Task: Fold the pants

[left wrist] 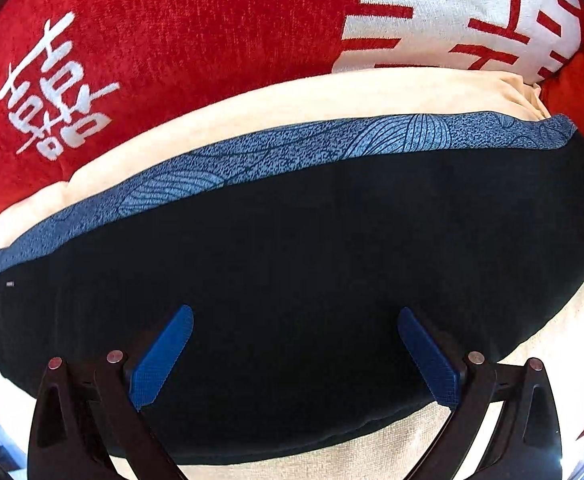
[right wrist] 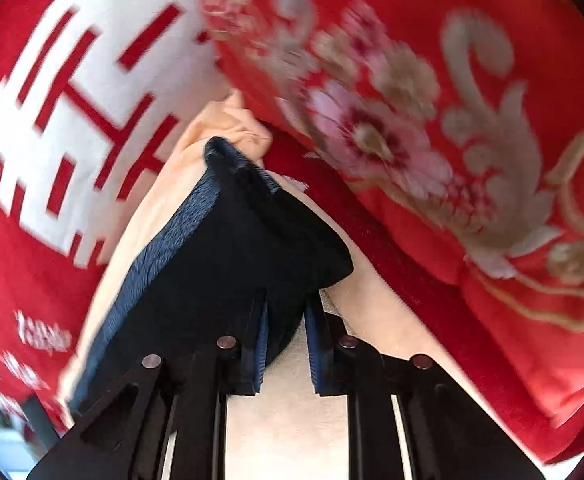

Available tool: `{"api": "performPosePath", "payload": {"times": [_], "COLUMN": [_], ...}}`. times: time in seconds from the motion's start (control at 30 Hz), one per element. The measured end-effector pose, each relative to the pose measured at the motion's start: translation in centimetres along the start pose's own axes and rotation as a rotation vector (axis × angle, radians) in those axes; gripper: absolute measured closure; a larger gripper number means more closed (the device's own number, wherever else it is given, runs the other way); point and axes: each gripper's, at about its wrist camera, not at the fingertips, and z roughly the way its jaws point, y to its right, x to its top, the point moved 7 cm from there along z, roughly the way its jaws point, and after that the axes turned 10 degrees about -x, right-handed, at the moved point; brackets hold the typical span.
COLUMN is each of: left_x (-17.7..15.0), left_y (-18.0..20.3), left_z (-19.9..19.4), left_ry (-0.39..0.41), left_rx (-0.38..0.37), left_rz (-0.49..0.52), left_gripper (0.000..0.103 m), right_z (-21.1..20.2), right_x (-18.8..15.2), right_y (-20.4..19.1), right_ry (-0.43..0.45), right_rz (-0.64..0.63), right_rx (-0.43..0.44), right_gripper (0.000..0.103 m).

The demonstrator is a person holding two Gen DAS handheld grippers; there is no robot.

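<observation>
The dark navy pants lie folded into a wide band across a cream cushion, with a light blue patterned strip along their far edge. My left gripper hovers over their near part, open, its blue pads wide apart with nothing pinched. In the right wrist view, one end of the pants rises in a bunched fold. My right gripper stands narrow there, and the dark cloth fills the gap between its fingertips.
A red pillow with white characters and a white-and-red pillow lie behind the cushion. A red floral blanket sits close on the right. Bare cream cushion surface shows below the right gripper. The right wrist view is motion-blurred.
</observation>
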Motion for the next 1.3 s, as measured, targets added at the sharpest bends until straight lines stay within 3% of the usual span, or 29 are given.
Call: {"api": "performPosePath", "payload": {"times": [0.07,0.13,0.2,0.3,0.43,0.53,0.6,0.83,0.93,1.17,1.3], "left_x": [-0.1,-0.1,0.0,0.3,0.8,1.0,1.0,1.3,1.4,1.4,1.5], "left_y": [0.1,0.2,0.4,1.0,1.7,2.2,2.4,3.5,3.8,5.2,5.6], "left_z": [0.2,0.3,0.4,0.8,0.9,0.8,0.7,0.5,0.5,0.1,0.0], "left_ry": [0.001,-0.005,-0.011,-0.004,-0.012,-0.015,-0.018,-0.020,-0.024,-0.024,-0.030], "left_rx": [0.005,0.009,0.014,0.023,0.038,0.054,0.062,0.084,0.095,0.116,0.121], "left_rz": [-0.001,0.003,0.017,0.052,0.076,0.095,0.109,0.145,0.148,0.187,0.189], "left_gripper": [0.000,0.000,0.000,0.000,0.000,0.000,0.000,0.000,0.000,0.000,0.000], "right_z": [0.9,1.2,0.2,-2.4,-4.0,-2.0,0.4,2.2,2.1,2.3,2.5], "right_x": [-0.2,-0.1,-0.1,-0.5,-1.5,-2.2,-2.7,-4.1,-4.3,-4.8,-5.1], "right_y": [1.1,2.3,2.5,2.4,-2.5,-6.5,-8.0,-8.9,-8.9,-10.0,-10.4], "right_ry": [-0.014,-0.025,-0.009,0.038,0.085,0.039,-0.009,0.015,0.017,0.019,0.027], "right_rz": [-0.024,-0.006,-0.011,0.007,-0.144,-0.248,-0.285,-0.433,-0.429,-0.488,-0.524], "right_rx": [-0.050,-0.032,-0.070,-0.106,-0.039,0.020,-0.001,-0.105,-0.094,-0.094,-0.130], "right_gripper": [0.082,0.076,0.059,0.059,0.059,0.053,0.053,0.053,0.050,0.025,0.024]}}
